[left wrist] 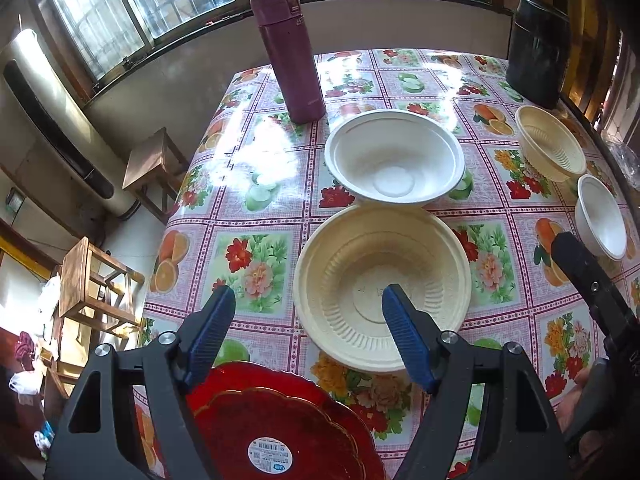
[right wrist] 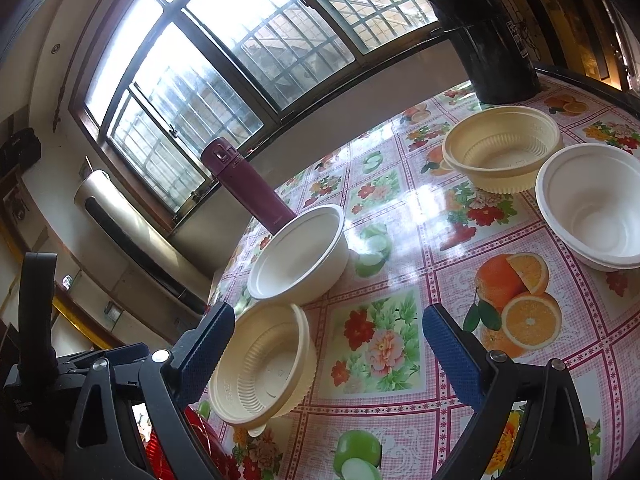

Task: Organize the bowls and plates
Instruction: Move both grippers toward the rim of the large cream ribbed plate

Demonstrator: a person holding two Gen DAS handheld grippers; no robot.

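Red plate (left wrist: 280, 420) lies under the left claw (left wrist: 308, 300), untouched.

Standing upright toward the far side of the fruit-and-flower tablecloth (left wrist: 256, 256), a maroon flask (left wrist: 289, 56), lid shut. Off at the far right corner, a black canister (left wrist: 536, 52), well apart from the flask. Beyond the table edge, barred windows (right wrist: 224, 76), a white floor air conditioner (left wrist: 52, 120) and two wooden stools (left wrist: 152, 160).
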